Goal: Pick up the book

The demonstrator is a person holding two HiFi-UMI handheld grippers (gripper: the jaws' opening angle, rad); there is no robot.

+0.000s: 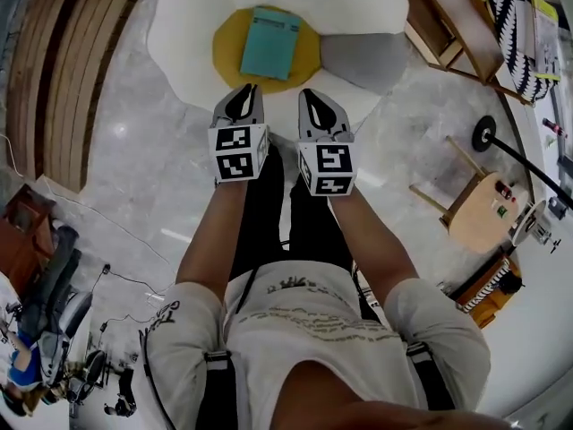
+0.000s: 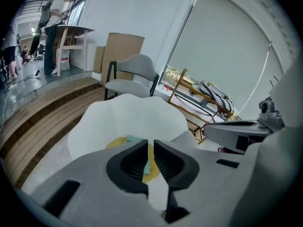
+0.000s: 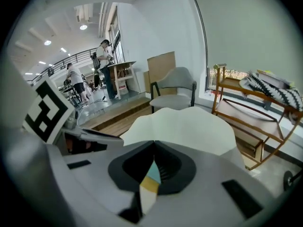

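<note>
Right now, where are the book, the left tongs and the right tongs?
book (image 1: 269,43): head view, middle of its teal cover.
left tongs (image 1: 251,90): head view, at their closed tips.
right tongs (image 1: 307,94): head view, at their closed tips.

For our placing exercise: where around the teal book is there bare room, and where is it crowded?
Free: white petals left of and beyond the book; the grey petal at its right. Crowded: the yellow centre under the book, and the near edge by the left gripper and right gripper.
</note>
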